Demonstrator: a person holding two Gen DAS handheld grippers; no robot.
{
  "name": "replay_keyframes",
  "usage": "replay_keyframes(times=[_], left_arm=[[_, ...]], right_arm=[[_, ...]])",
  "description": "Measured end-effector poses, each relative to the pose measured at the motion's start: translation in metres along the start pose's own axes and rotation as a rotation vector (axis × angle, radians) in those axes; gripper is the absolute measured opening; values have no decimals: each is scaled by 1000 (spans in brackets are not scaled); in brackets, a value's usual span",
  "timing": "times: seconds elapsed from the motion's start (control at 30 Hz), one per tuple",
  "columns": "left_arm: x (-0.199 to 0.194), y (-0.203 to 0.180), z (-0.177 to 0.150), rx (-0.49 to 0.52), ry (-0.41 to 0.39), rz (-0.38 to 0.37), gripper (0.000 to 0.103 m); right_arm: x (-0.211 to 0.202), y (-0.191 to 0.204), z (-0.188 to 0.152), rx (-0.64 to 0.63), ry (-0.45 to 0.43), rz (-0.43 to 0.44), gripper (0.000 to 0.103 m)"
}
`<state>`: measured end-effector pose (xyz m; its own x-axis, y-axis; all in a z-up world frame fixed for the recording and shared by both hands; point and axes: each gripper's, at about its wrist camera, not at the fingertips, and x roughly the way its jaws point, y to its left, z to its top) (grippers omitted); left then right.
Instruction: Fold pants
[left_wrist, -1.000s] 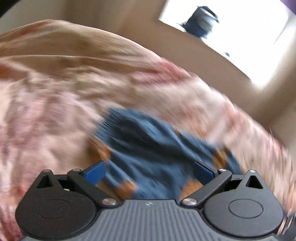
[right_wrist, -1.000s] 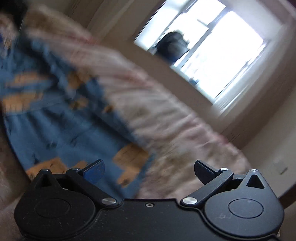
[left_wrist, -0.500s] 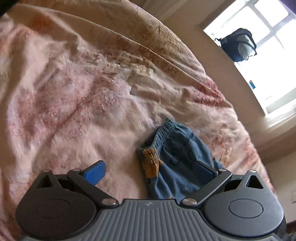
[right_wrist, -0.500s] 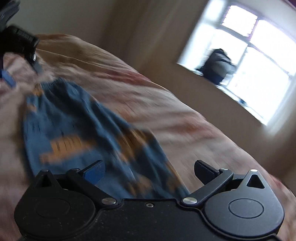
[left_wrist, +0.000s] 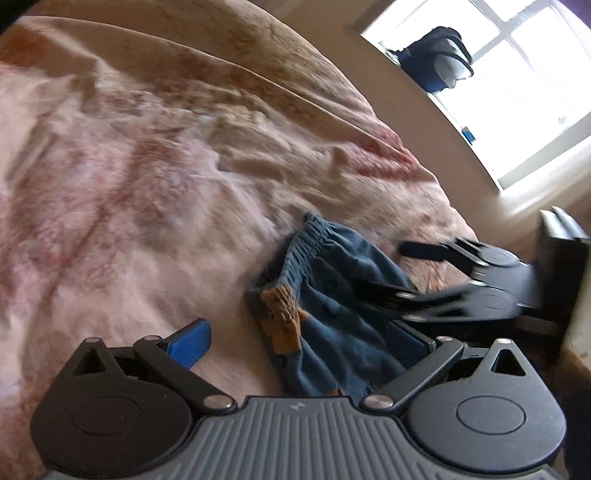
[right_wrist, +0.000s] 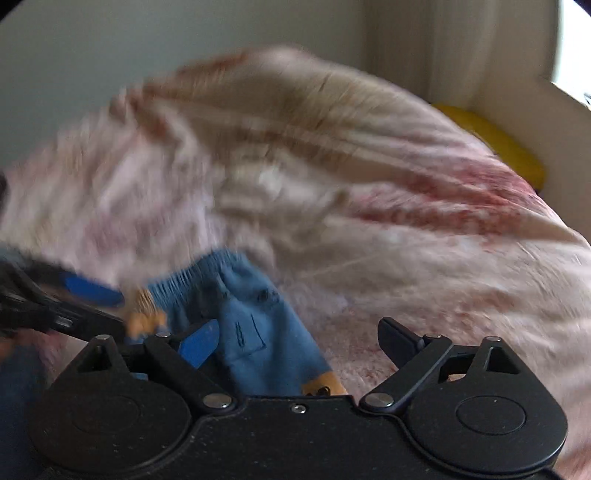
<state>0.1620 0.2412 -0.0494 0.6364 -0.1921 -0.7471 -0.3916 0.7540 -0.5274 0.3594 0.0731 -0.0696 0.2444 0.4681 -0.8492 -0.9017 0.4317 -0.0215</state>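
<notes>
Small blue pants (left_wrist: 332, 302) with orange patches and an elastic waistband lie crumpled on the pink floral bedspread (left_wrist: 129, 192). My left gripper (left_wrist: 299, 339) is open just above them, its right finger over the cloth. My right gripper (left_wrist: 391, 269) shows at the right in the left wrist view, open, over the pants' far side. In the right wrist view the pants (right_wrist: 251, 325) lie between and below the open fingers of my right gripper (right_wrist: 299, 339), and my left gripper (right_wrist: 70, 299) shows at the left edge. That view is blurred.
The bedspread (right_wrist: 406, 258) is wrinkled and runs to a wall. A bright window with a dark bag (left_wrist: 439, 59) on its sill is at the upper right. A yellow object (right_wrist: 495, 144) lies beside the bed by the wall.
Both grippers have swung in toward the pants' waistband end. The right gripper has come into the left wrist view. Both stay open.
</notes>
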Motion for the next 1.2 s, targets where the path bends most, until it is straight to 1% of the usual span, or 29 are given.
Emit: replay_keyframes(times=[0.03, 0.07, 0.1, 0.17, 0.27, 0.33, 0.37, 0.43, 0.5, 0.53, 0.6, 0.67, 0.7, 0.77, 0.87, 0.97, 1.03, 1.1, 1.2], left_arm=[[1, -1, 0, 6, 5, -2, 103], [2, -1, -1, 8, 7, -6, 103], [3, 0, 0, 8, 12, -11, 103], [6, 3, 2, -11, 17, -24, 103], [11, 13, 5, -62, 21, -64, 102], [10, 19, 7, -83, 7, -99, 97], [11, 19, 8, -81, 0, -101, 91], [14, 18, 9, -68, -2, -86, 86], [18, 13, 10, -35, -4, -66, 71], [20, 11, 10, -23, -3, -54, 65], [25, 9, 11, -13, 6, -22, 40], [29, 11, 12, -21, 13, 10, 31], [30, 11, 13, -21, 13, 13, 26], [32, 8, 13, -5, 11, 22, 20], [31, -4, 10, 63, -13, 59, 18], [28, -12, 7, 105, -37, 76, 18], [26, -13, 7, 109, -43, 74, 18], [23, -14, 6, 113, -51, 75, 18], [19, -19, 4, 132, -67, 85, 18]], right_arm=[[8, 2, -1, -20, 16, -47, 94], [13, 2, -4, -23, 13, -72, 100], [15, 0, -7, -11, -7, -79, 102], [16, -6, -14, 20, -40, -62, 102], [16, -11, -23, 32, -72, -45, 102], [14, -11, -26, 34, -82, -41, 102], [14, -13, -27, 35, -84, -39, 102], [15, -13, -26, 39, -86, -34, 102], [16, -15, -26, 43, -86, -29, 102], [16, -15, -26, 44, -87, -28, 102], [16, -14, -26, 44, -91, -30, 102], [16, -13, -27, 43, -92, -37, 102], [17, -12, -27, 42, -90, -42, 102], [17, -9, -25, 42, -81, -59, 102], [8, -1, -19, 49, -58, -108, 102], [-25, 8, -25, 64, -91, -199, 102], [-51, 10, -40, 128, -92, -265, 102], [-75, 16, -61, 181, -76, -342, 102], [-100, 33, -98, 179, -41, -468, 102]])
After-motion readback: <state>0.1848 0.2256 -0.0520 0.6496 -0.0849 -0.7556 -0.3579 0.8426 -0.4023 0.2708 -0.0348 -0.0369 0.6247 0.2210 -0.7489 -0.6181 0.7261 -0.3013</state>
